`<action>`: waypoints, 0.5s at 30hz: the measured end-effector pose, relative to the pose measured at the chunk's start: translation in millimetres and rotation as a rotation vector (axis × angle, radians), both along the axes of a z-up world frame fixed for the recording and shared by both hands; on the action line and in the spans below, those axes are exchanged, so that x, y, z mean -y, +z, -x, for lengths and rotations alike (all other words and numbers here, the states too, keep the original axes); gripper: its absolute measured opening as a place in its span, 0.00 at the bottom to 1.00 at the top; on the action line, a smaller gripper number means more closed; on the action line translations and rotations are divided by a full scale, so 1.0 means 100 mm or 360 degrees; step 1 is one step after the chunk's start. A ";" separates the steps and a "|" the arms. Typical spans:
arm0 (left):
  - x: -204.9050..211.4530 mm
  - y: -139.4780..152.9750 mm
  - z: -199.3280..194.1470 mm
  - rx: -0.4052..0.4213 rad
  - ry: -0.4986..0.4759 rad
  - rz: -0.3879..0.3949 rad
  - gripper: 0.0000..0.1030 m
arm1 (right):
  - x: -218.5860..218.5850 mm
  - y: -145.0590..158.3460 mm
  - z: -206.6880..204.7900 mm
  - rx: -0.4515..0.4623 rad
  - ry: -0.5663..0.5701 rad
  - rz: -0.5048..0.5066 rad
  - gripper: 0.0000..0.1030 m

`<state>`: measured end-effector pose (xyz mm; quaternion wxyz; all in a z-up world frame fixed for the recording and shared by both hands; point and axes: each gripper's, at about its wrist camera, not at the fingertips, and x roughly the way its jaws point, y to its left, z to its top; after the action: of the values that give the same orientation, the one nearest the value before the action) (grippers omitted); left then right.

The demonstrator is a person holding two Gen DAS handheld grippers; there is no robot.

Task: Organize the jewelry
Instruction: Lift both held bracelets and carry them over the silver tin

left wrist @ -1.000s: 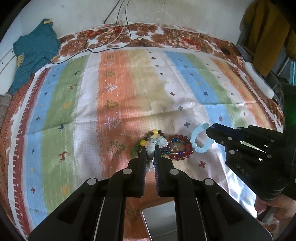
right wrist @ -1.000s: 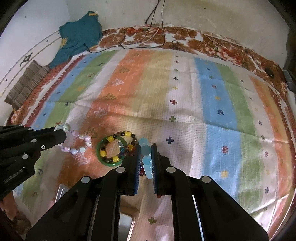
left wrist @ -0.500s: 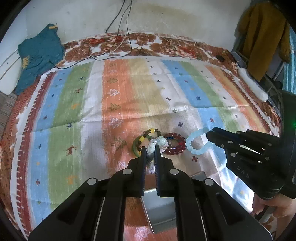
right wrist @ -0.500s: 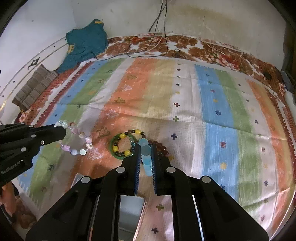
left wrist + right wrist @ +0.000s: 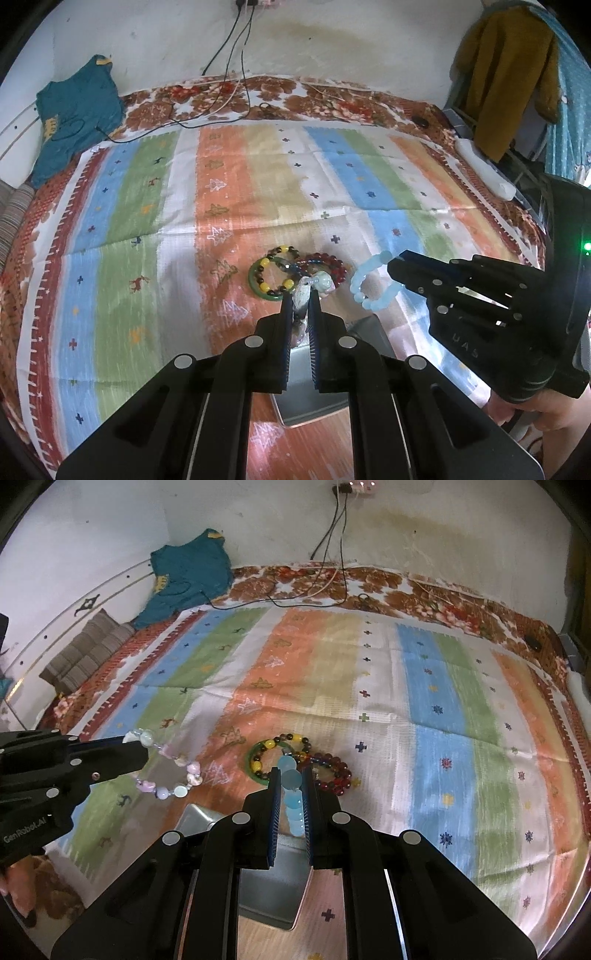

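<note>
While both tools hang above the bed | left tool [image 5: 300, 295] pinches pale bead bracelet [image 5: 166, 771] | right tool [image 5: 290, 775] pinches light-blue bracelet [image 5: 369, 284] | metal tray [image 5: 273, 882], seemingly empty, beneath.

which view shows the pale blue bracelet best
The left wrist view: the pale blue bracelet hangs there as a nearly whole open loop from the right gripper. The right wrist view shows it edge-on, only a column of beads between that gripper's fingers.
</note>
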<state>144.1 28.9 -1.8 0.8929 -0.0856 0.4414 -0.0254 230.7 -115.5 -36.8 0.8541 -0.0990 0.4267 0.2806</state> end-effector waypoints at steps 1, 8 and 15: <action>0.01 0.00 0.02 0.0001 -0.0003 0.0000 0.08 | 0.00 0.00 0.03 0.0002 0.0004 0.0001 0.12; 0.06 0.01 0.16 0.0018 -0.0009 0.0012 0.08 | 0.03 0.03 0.20 0.0006 0.0027 -0.0013 0.12; 0.07 0.01 0.28 0.0027 -0.0001 0.0024 0.08 | 0.07 0.01 0.32 -0.0011 0.0029 -0.0017 0.12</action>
<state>116.3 22.2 -0.9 0.8959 -0.0919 0.4335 -0.0297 198.7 -122.7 -35.5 0.8505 -0.0975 0.4272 0.2911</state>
